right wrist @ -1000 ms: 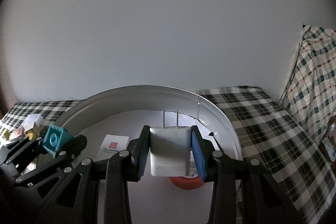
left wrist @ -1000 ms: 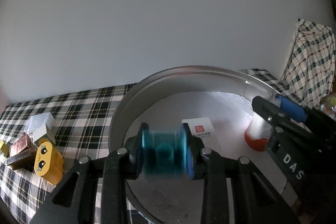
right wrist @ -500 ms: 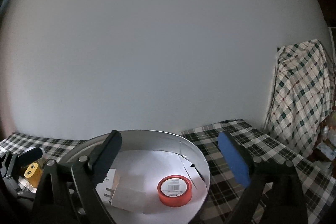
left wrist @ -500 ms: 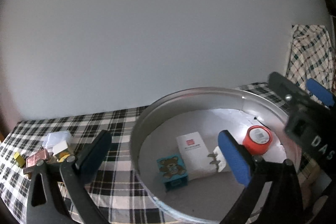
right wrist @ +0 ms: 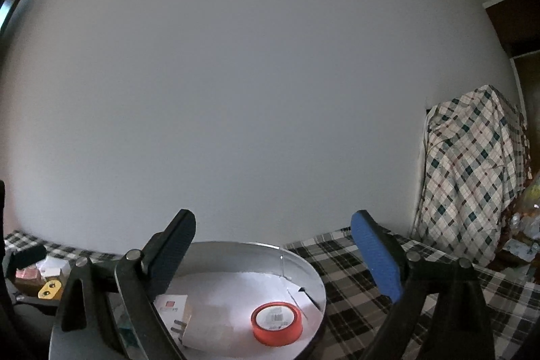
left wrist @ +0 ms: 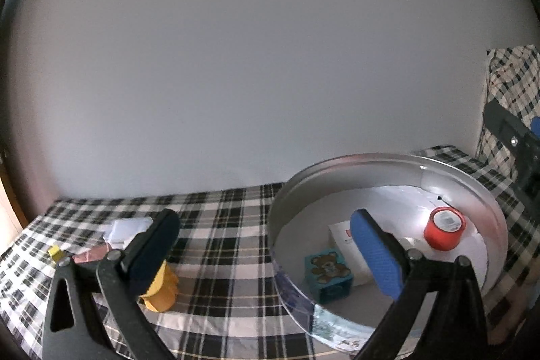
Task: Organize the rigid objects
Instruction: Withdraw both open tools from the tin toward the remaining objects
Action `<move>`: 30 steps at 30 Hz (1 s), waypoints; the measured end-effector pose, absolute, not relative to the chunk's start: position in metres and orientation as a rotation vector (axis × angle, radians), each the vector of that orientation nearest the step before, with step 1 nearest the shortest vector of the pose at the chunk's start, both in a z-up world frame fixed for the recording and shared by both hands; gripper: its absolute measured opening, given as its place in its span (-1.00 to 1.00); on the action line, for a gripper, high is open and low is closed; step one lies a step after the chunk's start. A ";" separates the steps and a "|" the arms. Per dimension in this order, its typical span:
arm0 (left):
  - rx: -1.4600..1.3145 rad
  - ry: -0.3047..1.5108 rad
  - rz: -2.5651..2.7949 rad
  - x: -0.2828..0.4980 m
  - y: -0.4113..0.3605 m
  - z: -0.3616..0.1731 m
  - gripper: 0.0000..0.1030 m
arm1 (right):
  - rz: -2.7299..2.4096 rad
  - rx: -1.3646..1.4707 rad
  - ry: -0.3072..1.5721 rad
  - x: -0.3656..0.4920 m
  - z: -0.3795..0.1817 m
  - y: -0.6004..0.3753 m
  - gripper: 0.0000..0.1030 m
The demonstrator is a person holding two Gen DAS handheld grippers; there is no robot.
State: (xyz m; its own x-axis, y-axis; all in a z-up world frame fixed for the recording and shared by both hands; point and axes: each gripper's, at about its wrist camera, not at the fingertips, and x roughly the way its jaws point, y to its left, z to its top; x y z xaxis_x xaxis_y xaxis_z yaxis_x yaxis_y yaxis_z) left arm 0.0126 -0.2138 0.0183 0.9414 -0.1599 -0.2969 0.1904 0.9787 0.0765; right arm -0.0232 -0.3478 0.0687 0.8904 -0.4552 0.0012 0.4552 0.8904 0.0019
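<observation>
On plaid cloth: tin point(left wrist: 388, 162) holding teddy block point(left wrist: 328, 274), red tape point(left wrist: 444, 228), white box point(left wrist: 344, 233).
Left gripper point(left wrist: 263, 253) and right gripper point(right wrist: 275, 253) are hovering, jaws just released, gripping nothing.

Both views are dim and bluish-grey, with dark vignetting at the corners and strong fisheye bending toward the edges. A bright patch of light falls inside the round silver metal tin point(left wrist: 388, 164), glaring on its white lining beside the red roll of tape point(left wrist: 443, 229). The checked tablecloth point(left wrist: 229, 225) looks slightly soft, and the near rim smears.
</observation>
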 end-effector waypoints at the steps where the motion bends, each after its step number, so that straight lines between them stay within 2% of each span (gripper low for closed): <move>1: 0.101 0.287 -0.182 0.011 -0.212 0.019 0.99 | -0.476 -0.002 -0.001 -0.023 0.069 -0.346 0.85; 19: 0.027 0.294 -0.171 0.004 -0.170 0.020 0.99 | -0.610 0.037 -0.050 -0.056 0.069 -0.338 0.86; 30: 0.017 0.270 -0.128 0.008 -0.123 0.020 0.99 | -0.586 0.043 -0.012 -0.056 0.066 -0.304 0.86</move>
